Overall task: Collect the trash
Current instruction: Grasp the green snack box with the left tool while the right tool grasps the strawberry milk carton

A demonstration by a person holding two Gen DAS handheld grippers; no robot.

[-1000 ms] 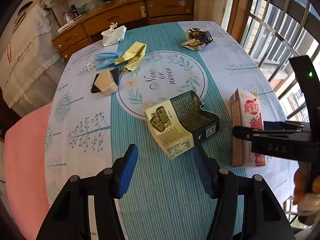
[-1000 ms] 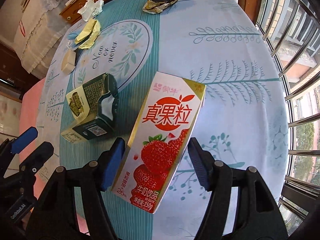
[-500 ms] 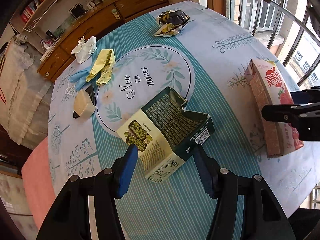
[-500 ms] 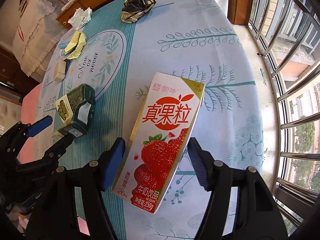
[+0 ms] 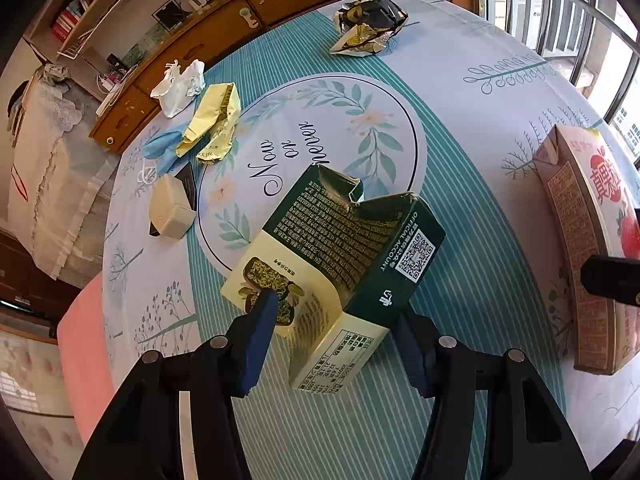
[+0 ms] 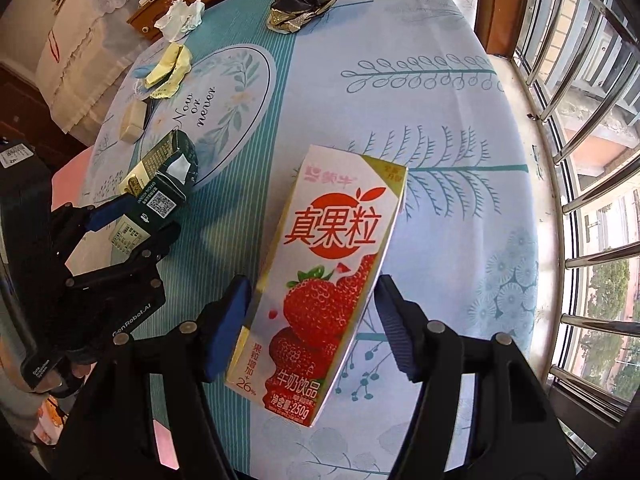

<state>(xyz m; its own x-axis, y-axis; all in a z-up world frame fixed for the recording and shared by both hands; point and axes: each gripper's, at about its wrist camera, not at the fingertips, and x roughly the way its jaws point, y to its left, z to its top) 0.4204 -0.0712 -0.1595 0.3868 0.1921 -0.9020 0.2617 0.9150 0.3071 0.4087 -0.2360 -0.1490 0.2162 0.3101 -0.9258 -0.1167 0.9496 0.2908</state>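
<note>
The left hand-held gripper (image 5: 334, 334) points steeply down at the torn green-and-cream box (image 5: 332, 256), which lies on the surface (image 5: 460, 128) at the near edge of the printed circle reading "Now or never" (image 5: 288, 160). Its jaws are closing with the box's near end between the blue pads (image 5: 260, 332); the left pad overlaps the cream face, but I cannot tell whether both pads press yet. In the right wrist view the same gripper (image 6: 132, 224) sits around that box (image 6: 160, 188), to the left of the circle's rim.

The right hand-held gripper (image 6: 312, 324) is spread around the lower part of the pink strawberry milk carton (image 6: 336, 276), which lies flat on the surface (image 6: 440, 112), to the right of the printed circle (image 6: 216, 100). The left pad (image 6: 228, 324) looks close against the carton's side, while a gap shows at the right pad, so it is not pinching. From the left wrist view the carton (image 5: 580, 240) lies well to the right of the circle.

Beyond the circle lies a crumpled black-and-gold wrapper (image 5: 370, 26). At the circle's left side are a white crumpled tissue (image 5: 180, 88), a yellow wrapper (image 5: 214, 122), a blue face mask (image 5: 162, 152) and a small beige box (image 5: 172, 210)
</note>
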